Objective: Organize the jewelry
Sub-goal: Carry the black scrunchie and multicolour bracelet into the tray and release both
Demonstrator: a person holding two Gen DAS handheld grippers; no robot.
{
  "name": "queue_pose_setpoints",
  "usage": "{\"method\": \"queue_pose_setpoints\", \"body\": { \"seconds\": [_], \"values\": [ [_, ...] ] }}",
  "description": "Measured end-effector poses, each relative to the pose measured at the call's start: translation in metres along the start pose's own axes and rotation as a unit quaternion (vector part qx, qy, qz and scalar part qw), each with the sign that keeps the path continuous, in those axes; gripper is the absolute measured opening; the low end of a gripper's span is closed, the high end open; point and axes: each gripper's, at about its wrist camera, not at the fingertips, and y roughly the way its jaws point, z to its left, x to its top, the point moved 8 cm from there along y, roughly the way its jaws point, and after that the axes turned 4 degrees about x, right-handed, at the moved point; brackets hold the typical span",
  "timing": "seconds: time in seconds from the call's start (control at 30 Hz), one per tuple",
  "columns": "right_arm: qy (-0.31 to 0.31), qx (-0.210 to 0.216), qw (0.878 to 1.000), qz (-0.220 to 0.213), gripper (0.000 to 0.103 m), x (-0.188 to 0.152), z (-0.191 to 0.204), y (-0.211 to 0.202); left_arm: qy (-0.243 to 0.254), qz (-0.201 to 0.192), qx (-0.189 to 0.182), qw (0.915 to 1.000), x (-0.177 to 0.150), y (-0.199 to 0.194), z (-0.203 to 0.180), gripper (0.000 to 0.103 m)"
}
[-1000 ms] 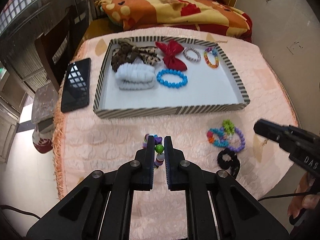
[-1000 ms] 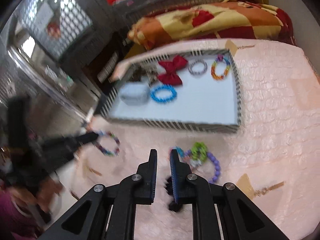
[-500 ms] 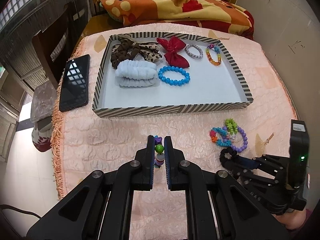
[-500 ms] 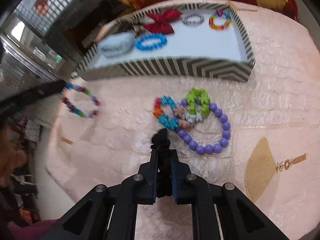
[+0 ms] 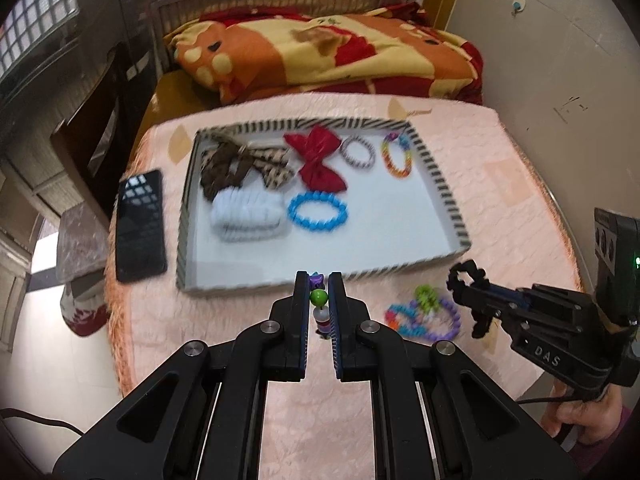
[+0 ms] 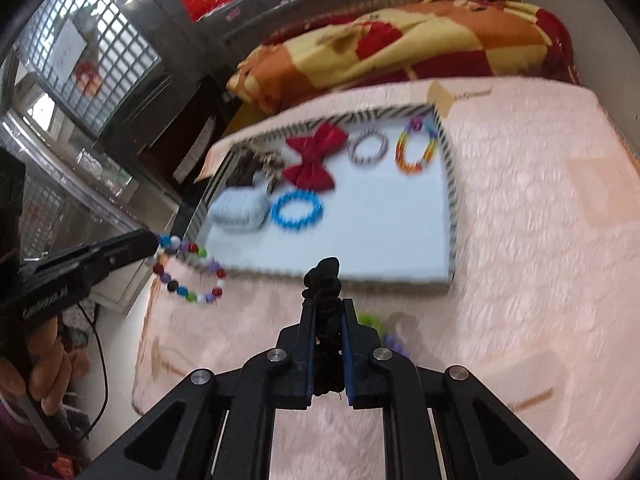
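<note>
My left gripper [image 5: 319,282] is shut on a multicoloured bead bracelet [image 5: 319,298], held above the pink cloth just short of the striped tray [image 5: 444,192]; the bracelet hangs in a loop in the right wrist view [image 6: 192,270]. My right gripper [image 6: 327,308] is shut on a black scrunchie [image 6: 322,276], lifted off the cloth in front of the tray [image 6: 450,184]; it also shows in the left wrist view [image 5: 466,278]. A purple, green and blue bracelet pile [image 5: 424,314] lies on the cloth.
The tray holds a red bow [image 5: 318,160], a blue bracelet [image 5: 318,212], a white scrunchie [image 5: 246,216], a brown bow [image 5: 236,164] and two more bracelets [image 5: 396,154]. A black phone [image 5: 140,226] lies left of the tray. A bed with a blanket [image 5: 320,56] is behind.
My right gripper closed on the black scrunchie and lifted it off the cloth toward the tray. My left gripper rose and moved forward with the bead bracelet.
</note>
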Motion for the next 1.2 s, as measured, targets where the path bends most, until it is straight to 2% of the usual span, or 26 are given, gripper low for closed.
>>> {"method": "queue_pose_setpoints", "body": {
  "seconds": [0.13,0.37,0.73,0.97,1.1,1.17,1.2],
  "values": [
    [0.008,-0.008,1.000,-0.003,0.010,0.024,-0.007,0.011,0.014,-0.008,-0.007,0.9998,0.020,0.003,-0.008,0.008],
    [0.031,-0.019,0.999,0.006,0.010,0.049,-0.022,0.037,0.033,0.006,-0.017,0.9993,0.043,0.030,-0.017,0.008],
    [0.050,-0.029,0.997,0.042,0.010,0.070,-0.039,0.084,0.046,0.041,-0.035,0.9974,0.052,0.074,-0.021,0.008],
    [0.051,-0.019,0.996,0.070,0.011,0.082,-0.042,0.122,0.018,0.081,-0.029,0.9961,0.041,0.111,0.013,0.008],
    [0.042,-0.036,0.995,0.081,0.011,0.088,-0.049,0.134,-0.003,0.102,-0.015,0.9947,0.030,0.129,0.044,0.008],
    [0.032,-0.052,0.995,0.080,0.014,0.092,-0.053,0.135,-0.009,0.107,-0.011,0.9941,0.025,0.134,0.053,0.008],
    [0.030,-0.061,0.995,0.077,0.020,0.094,-0.055,0.134,-0.011,0.107,-0.008,0.9941,0.024,0.136,0.057,0.008]
  ]
}}
